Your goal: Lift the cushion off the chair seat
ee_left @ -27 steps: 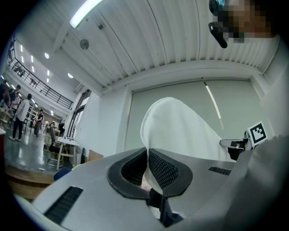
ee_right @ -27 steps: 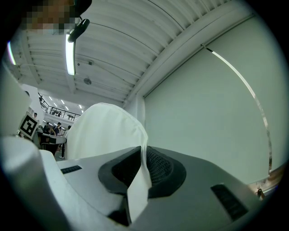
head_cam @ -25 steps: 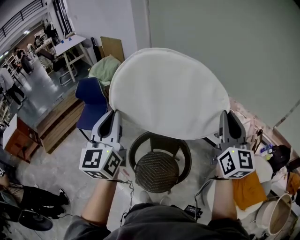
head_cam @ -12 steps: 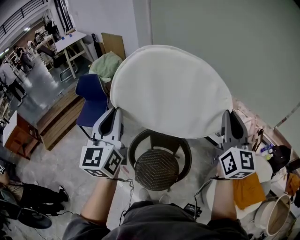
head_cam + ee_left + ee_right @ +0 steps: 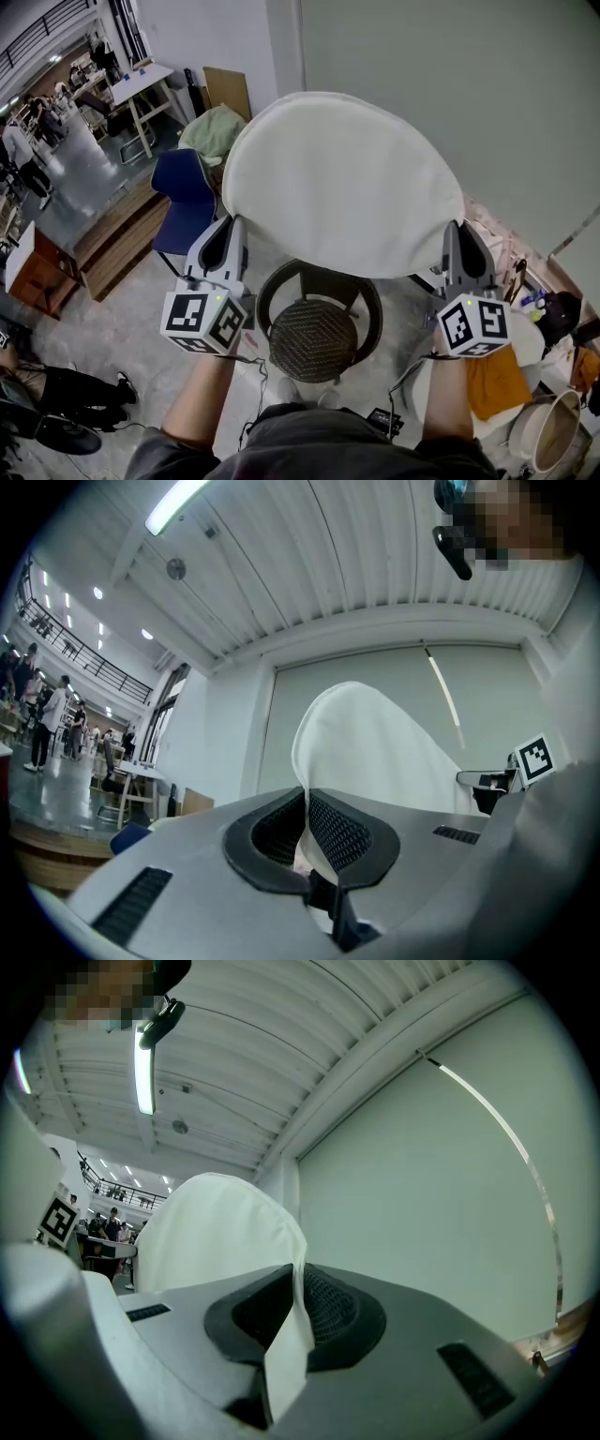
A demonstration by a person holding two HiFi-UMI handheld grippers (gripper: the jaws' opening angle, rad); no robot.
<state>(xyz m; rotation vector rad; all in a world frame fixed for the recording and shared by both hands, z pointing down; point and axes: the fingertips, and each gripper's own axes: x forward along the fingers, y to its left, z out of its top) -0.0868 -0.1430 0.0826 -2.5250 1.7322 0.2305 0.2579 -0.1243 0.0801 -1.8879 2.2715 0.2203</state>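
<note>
Cushion (image 5: 342, 183) corners are pinched in both my jaws. The left gripper (image 5: 232, 225), on the left side of the chair (image 5: 314, 342), has its jaws closed almost fully on a thin fold of the white cover. The right gripper (image 5: 457, 230), on the chair's right side, is clamped the same way, with a flap of cloth hanging down between its pads.

Below and between my two hands, the round woven seat of the chair lies bare. Nothing rests on it.

Beyond my jaws the cushion spreads out as a broad pale oval above the chair and towards its far side, held up off the seat. It appears well clear of the chair frame, though its far edge and underside are hidden from me, so I cannot be sure nothing trails there. Past the chair stands the plain grey-green wall (image 5: 450, 84).

I judge the lift itself to be as good as done, and this is the hold at the top of it. The next move calls for keeping both jaws tight on these thin pinches and moving both hands as one, away from the chair, so the cover does not slip out.
</note>
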